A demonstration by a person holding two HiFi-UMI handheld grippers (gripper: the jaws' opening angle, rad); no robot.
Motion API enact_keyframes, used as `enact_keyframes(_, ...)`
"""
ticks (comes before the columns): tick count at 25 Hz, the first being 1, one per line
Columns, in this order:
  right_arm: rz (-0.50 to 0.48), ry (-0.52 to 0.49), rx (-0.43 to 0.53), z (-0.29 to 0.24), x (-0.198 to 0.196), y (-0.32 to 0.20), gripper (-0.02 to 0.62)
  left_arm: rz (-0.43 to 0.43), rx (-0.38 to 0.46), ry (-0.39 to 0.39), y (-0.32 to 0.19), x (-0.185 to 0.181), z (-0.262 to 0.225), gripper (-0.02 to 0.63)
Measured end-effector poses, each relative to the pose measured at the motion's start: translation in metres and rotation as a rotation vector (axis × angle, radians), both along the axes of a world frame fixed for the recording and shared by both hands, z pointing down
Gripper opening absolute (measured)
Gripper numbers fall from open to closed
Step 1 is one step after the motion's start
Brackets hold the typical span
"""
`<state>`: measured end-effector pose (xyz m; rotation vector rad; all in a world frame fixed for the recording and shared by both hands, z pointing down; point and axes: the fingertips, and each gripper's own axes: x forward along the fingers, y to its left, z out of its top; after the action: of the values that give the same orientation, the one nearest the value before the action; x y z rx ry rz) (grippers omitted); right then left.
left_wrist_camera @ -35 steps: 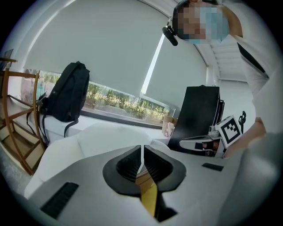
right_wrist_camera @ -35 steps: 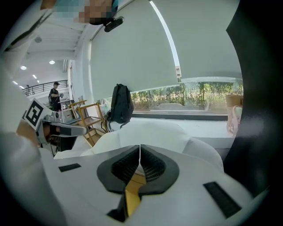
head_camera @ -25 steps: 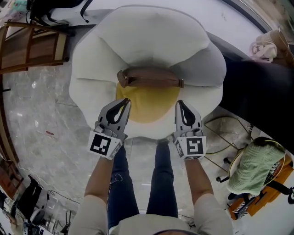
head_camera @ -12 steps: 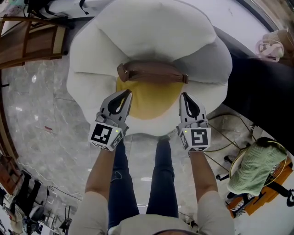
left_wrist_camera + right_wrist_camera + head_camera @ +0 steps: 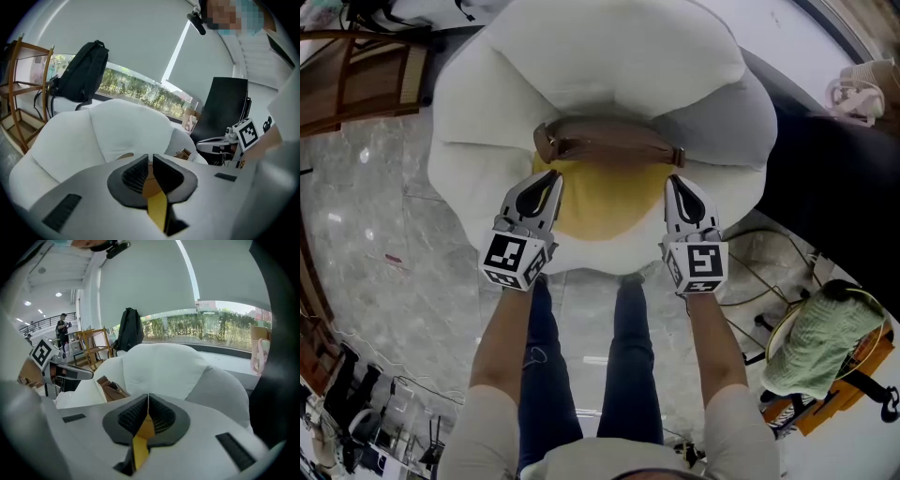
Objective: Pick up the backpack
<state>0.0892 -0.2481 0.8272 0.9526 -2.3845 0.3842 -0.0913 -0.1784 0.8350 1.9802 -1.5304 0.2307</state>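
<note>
While left gripper (image 5: pixel 551 178) and right gripper (image 5: pixel 674 182) hang closed, empty, brown bag (image 5: pixel 609 145) half-buried in white armchair (image 5: pixel 609 56).

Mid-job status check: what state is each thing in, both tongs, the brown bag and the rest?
Left tongs: shut, empty, just short of the bag.
Right tongs: shut, empty, just short of the bag.
Brown bag: lying flat across the seat, not gripped.
White seat: bearing the bag.
Black backpack: upright behind the seat, untouched.
Green towel: draped.

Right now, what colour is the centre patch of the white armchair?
Yellow patch, clearest in the head view.
</note>
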Motion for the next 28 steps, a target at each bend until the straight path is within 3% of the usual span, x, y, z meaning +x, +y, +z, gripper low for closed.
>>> enact_keyframes(8,0.005,0.022,-0.033,0.019,0.0,-0.003,0.031,-0.024,-0.064,0.023,0.003,-0.002,0.026,0.066)
enact_keyframes(10,0.022,0.04,-0.039,0.025,0.003,-0.007,0.032,-0.059,-0.095,0.043,0.006,-0.003,0.035,0.232)
enact_keyframes(11,0.035,0.05,-0.045,0.028,0.006,-0.009,0.04,-0.074,-0.112,0.053,0.008,-0.003,0.04,0.278)
enact_keyframes(12,0.051,0.059,-0.056,0.033,0.009,-0.01,0.082,-0.083,-0.127,0.058,0.009,-0.003,0.046,0.284)
enact_keyframes(13,0.067,0.067,-0.073,0.038,0.012,-0.012,0.206,-0.084,-0.141,0.058,0.011,-0.003,0.05,0.29)
enact_keyframes(14,0.079,0.072,-0.092,0.043,0.015,-0.014,0.273,-0.081,-0.151,0.056,0.012,-0.003,0.054,0.292)
enact_keyframes(28,0.036,0.085,-0.157,0.087,0.013,-0.036,0.307,-0.057,-0.182,-0.013,-0.017,-0.006,0.09,0.296)
